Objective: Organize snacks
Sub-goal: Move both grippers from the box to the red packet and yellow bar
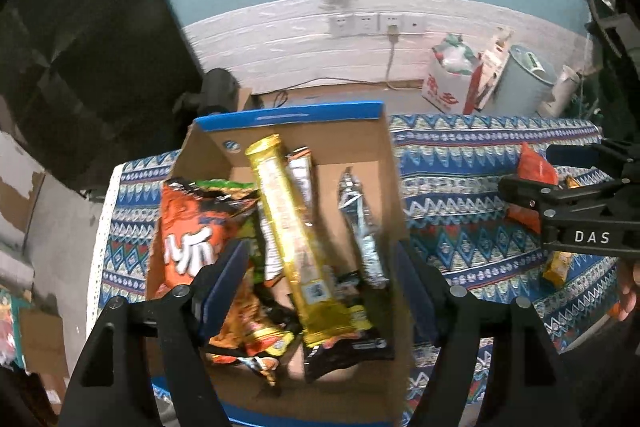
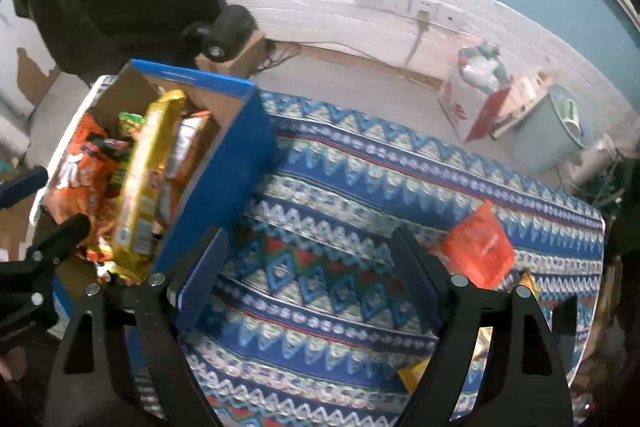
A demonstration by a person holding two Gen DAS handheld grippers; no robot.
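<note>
Far left, left wrist view: dark cabinet [image 1: 80, 39] against the teal wall, worn floor below it.

Cardboard box [image 1: 216, 151] with a blue rim sits on the patterned tablecloth [image 1: 472, 163], toward the cloth's left end. Inside, left to right: orange chip bag [image 1: 192, 227] against the left wall; a long gold packet [image 1: 292, 231] lying lengthwise over the pile, its far end propped toward the back wall; a silver wrapped bar [image 1: 360, 227] alone on the bare box floor near the right wall. More crumpled wrappers lie under the gold packet at the near end, too jumbled to sort.

Left gripper [image 1: 320, 267] hangs over the near part of the box, fingers spread wide, nothing between them.

Right of the box, open cloth. Right gripper [image 2: 308, 259] hovers over that cloth just beside the box's blue outer wall [image 2: 232, 187], fingers wide apart, holding nothing. Same gripper enters the left wrist view from the right edge.

Further right on the cloth: flat red-orange packet [image 2: 480, 247], apart from the box. A yellow packet [image 2: 416, 371] lies nearer, partly hidden behind the right finger.

Beyond the table: wall sockets [image 1: 376, 25], a white carton [image 1: 448, 87], a pale round bin [image 1: 524, 79].
</note>
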